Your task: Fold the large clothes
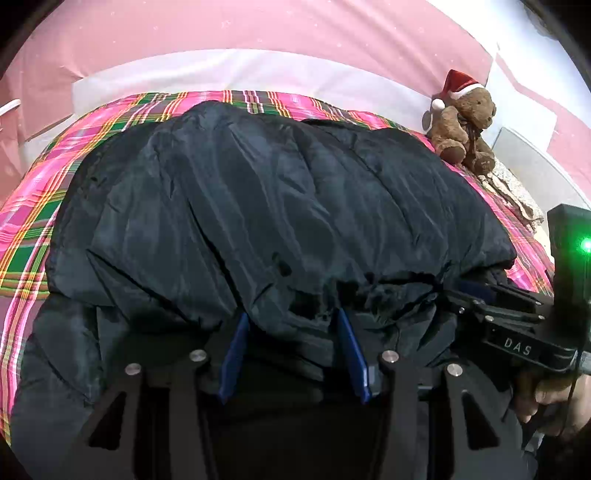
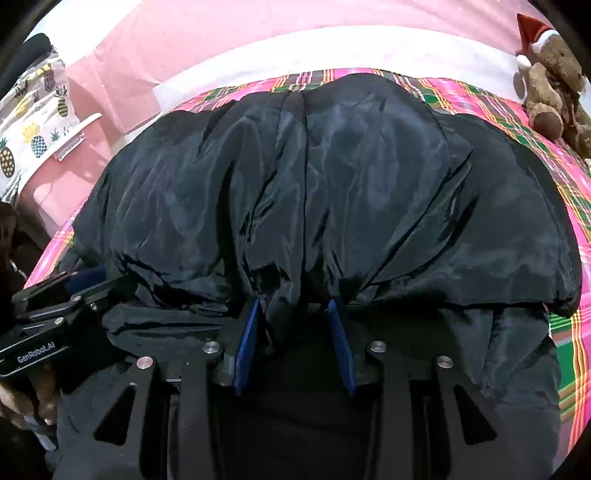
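Note:
A large dark navy padded jacket (image 1: 266, 206) lies on a pink plaid blanket (image 1: 33, 210). It also fills the right wrist view (image 2: 332, 192). My left gripper (image 1: 291, 317) has its blue fingers spread, with the jacket's near hem bunched between and over the fingertips. My right gripper (image 2: 293, 306) stands the same way at the hem further right. Each gripper shows in the other's view: the right one at the right edge (image 1: 517, 317), the left one at the left edge (image 2: 55, 306). The fingertips are hidden under fabric.
A brown teddy bear (image 1: 465, 125) in a red Santa hat sits at the blanket's far right corner, and shows in the right wrist view (image 2: 554, 85). A pink wall (image 1: 258, 26) stands behind the bed. A pineapple-print cloth (image 2: 33, 122) hangs at the left.

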`<state>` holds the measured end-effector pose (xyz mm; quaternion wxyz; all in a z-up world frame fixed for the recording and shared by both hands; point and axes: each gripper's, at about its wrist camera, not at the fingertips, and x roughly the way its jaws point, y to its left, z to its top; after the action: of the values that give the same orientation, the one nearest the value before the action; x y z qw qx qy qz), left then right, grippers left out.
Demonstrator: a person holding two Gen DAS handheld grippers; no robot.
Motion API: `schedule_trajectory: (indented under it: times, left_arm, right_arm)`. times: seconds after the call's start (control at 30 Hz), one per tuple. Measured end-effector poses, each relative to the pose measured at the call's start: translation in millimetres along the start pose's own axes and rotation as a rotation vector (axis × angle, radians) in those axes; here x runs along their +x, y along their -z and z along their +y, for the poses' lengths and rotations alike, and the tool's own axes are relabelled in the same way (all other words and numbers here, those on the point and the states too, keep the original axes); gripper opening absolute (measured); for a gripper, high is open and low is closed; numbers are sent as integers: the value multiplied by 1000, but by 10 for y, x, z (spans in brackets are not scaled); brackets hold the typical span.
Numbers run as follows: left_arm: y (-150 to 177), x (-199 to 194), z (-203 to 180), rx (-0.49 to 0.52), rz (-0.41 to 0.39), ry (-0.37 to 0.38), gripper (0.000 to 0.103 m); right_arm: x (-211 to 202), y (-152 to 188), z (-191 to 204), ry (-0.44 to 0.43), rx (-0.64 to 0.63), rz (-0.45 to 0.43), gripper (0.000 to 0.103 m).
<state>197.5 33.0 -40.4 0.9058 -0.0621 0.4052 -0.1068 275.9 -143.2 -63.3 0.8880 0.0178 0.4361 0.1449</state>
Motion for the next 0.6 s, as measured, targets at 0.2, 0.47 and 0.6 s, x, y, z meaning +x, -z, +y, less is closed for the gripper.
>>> schedule_trajectory:
  times: [0.2,0.47,0.6]
  left_arm:
    - [-15,17,-84,11,-8,-40,51]
    - [70,-524,-216,-6,-71,-51,51]
    - [235,-875,-252,1,-110,-34,51]
  right_arm:
    - [-21,18,68,18,-4,-3,39]
    - [-612,129,185,41,20,-69,40]
    - [-1007,362,183,1,27,-117,40]
